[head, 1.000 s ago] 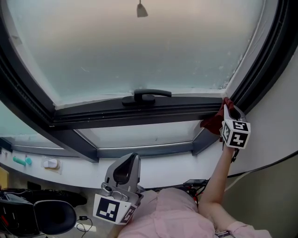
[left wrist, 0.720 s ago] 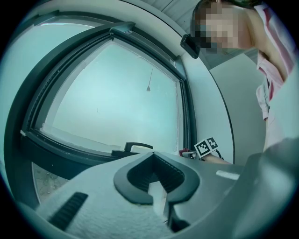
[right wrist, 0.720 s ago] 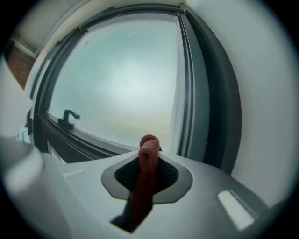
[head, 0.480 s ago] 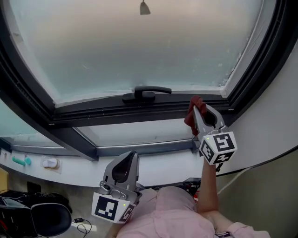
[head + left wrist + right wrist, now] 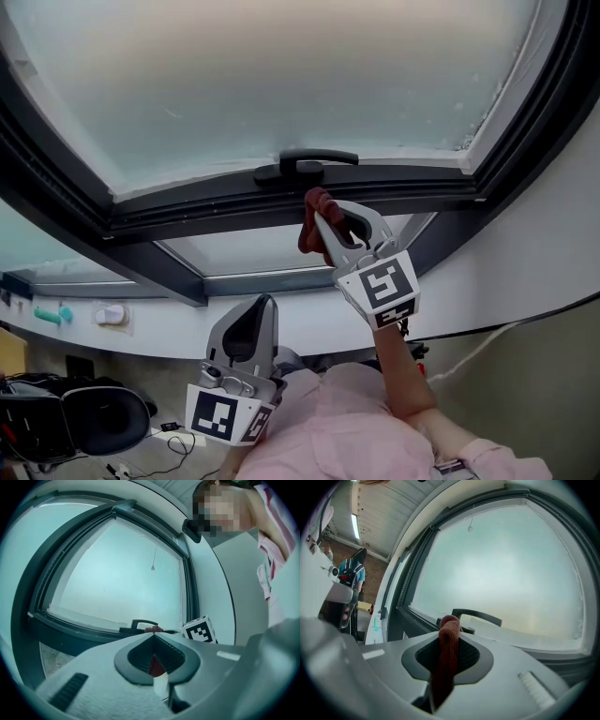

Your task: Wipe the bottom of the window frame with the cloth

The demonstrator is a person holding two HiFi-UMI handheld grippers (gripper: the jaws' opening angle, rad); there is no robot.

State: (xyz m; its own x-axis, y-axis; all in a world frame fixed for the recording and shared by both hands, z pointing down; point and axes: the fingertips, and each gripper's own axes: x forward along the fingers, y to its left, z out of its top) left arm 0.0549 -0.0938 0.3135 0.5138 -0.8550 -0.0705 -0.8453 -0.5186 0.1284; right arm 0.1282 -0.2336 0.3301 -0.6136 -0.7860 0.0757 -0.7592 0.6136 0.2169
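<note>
Head view, right gripper (image 5: 322,214): jaws pinching the dark red cloth (image 5: 310,234), held up at the bottom rail of the window frame (image 5: 216,214), just below the window handle (image 5: 306,168); contact with the rail not certain.
Head view, left gripper (image 5: 262,316): low, well apart from the frame, idle.
Left gripper view: jaws pressed together, nothing held; red of the cloth visible beyond them.
Right gripper view: cloth (image 5: 449,653) clamped as a narrow fold, bunched end poking out past the tips.
Risk: cloth snagging on the handle, or dragging out of the pinch under friction; bare jaws scraping the rail if the fold slips back.
Writing: none legible; only black-and-white square markers on the gripper cubes (image 5: 380,286).
</note>
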